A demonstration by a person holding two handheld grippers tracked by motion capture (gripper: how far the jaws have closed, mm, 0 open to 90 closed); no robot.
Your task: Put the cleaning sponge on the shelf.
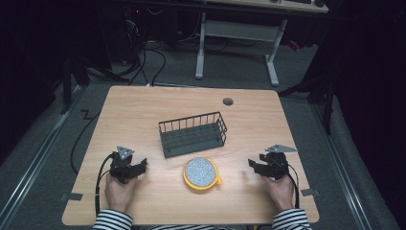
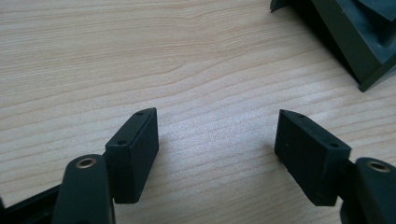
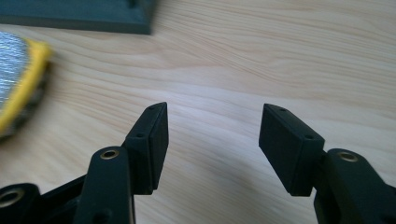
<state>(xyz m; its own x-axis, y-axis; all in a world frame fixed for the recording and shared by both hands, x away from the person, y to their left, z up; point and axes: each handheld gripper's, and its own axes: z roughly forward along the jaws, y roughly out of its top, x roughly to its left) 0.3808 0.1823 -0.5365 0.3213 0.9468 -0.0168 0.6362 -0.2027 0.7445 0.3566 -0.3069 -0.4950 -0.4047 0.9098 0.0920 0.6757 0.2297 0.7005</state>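
Note:
A dark wire basket (image 1: 193,134) stands at the middle of the wooden table (image 1: 139,108). Just in front of it lies a round yellow-rimmed pad (image 1: 202,173) with a silvery speckled top. My left gripper (image 1: 142,166) rests low at the front left, pointing right toward the pad, jaws open over bare wood (image 2: 215,114). A corner of the basket (image 2: 355,42) lies ahead of it to the right. My right gripper (image 1: 251,165) sits at the front right, pointing left, jaws open with nothing between them (image 3: 213,107). The pad's yellow edge (image 3: 18,79) and the basket's base (image 3: 93,16) lie ahead to its left.
A grey round grommet (image 1: 228,101) is set in the tabletop near the far edge. Beyond the table stands another desk with white legs (image 1: 272,62), and cables (image 1: 143,57) trail over the dark floor. Striped sleeves (image 1: 112,221) come in at the near edge.

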